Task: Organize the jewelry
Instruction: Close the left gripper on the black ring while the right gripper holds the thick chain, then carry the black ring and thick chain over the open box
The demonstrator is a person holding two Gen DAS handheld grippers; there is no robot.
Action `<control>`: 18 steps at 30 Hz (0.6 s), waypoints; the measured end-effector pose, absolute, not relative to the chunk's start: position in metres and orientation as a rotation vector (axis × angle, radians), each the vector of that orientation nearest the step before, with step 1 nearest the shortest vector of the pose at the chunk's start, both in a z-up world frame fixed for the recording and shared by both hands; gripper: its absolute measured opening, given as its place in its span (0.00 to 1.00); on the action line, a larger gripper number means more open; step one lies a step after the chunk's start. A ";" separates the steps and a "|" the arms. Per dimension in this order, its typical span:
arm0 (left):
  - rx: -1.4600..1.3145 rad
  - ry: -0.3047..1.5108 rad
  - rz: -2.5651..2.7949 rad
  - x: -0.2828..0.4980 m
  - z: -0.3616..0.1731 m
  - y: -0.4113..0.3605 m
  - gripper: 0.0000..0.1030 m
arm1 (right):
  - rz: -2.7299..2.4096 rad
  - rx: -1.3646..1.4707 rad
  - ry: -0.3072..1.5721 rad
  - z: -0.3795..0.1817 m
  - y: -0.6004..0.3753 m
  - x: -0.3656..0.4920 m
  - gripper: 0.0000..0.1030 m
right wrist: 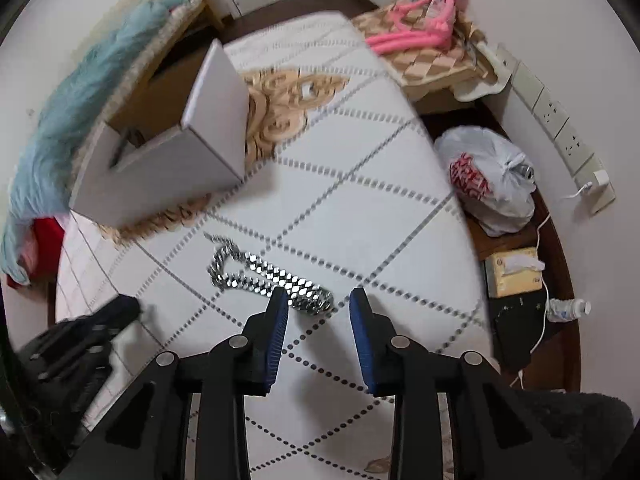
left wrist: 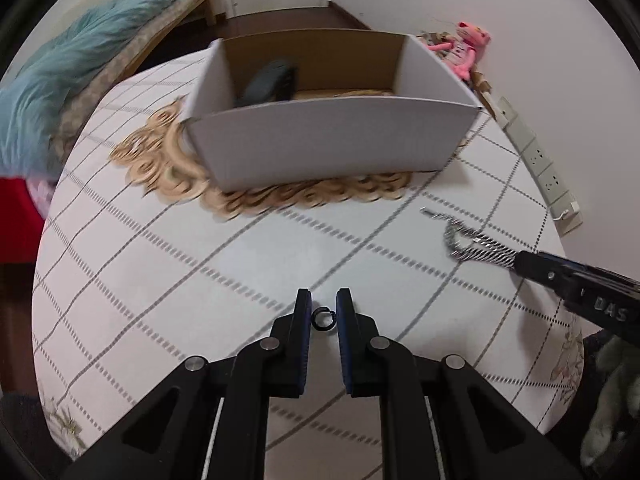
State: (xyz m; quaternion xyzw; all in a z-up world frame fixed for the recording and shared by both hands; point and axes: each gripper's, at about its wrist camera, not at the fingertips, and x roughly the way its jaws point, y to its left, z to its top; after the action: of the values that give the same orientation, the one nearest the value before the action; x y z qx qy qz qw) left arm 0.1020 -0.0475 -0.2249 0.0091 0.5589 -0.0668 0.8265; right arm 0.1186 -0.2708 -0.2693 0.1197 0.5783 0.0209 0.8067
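left gripper [left wrist: 324,312] points down at the table [left wrist: 240,264], which wears a white cloth with a dashed grey grid. jaws narrow, a small dark ring [left wrist: 323,319] between the blue pads; whether the pads actually press it, cannot tell. ring sits low against the cloth.

right gripper [right wrist: 320,300] also angled down. jaws part open, pads clear of the silver chain bracelet [right wrist: 268,276], which lies on the cloth with its near end in the gap, just beside the left pad. in the left wrist view the chain runs up to that gripper's tip.

white cardboard box [left wrist: 332,120], open top, stands further back on a tan scalloped mat [left wrist: 280,196]; a dark object inside, too blurred to name. pink plush toy [right wrist: 424,12] beyond the table edge.
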 end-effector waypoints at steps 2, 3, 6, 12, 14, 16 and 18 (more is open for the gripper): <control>0.014 1.191 -0.126 0.098 -0.224 -0.038 0.10 | 0.024 0.197 1.219 -0.268 -0.261 0.118 0.33; 0.010 1.192 -0.122 0.096 -0.224 -0.035 0.10 | 0.016 0.172 1.214 -0.268 -0.257 0.117 0.19; -0.007 1.191 -0.106 0.092 -0.221 -0.028 0.10 | 0.022 0.155 1.202 -0.266 -0.249 0.116 0.09; -0.038 1.157 -0.119 0.087 -0.201 -0.024 0.10 | 0.061 0.253 1.136 -0.238 -0.251 0.108 0.04; -0.059 1.142 -0.131 0.090 -0.189 -0.023 0.10 | 0.091 0.272 1.117 -0.224 -0.250 0.110 0.04; -0.082 1.122 -0.149 0.096 -0.174 -0.024 0.10 | 0.121 0.275 1.085 -0.203 -0.246 0.114 0.04; -0.101 1.101 -0.166 0.101 -0.160 -0.024 0.10 | 0.142 0.282 1.053 -0.186 -0.243 0.118 0.04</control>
State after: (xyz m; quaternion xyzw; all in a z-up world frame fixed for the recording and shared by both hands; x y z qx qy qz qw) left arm 0.1013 -0.0239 -0.1602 -0.0478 0.5221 -0.0788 0.8479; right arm 0.1182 -0.2433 -0.1856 0.1342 0.5005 0.0673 0.8526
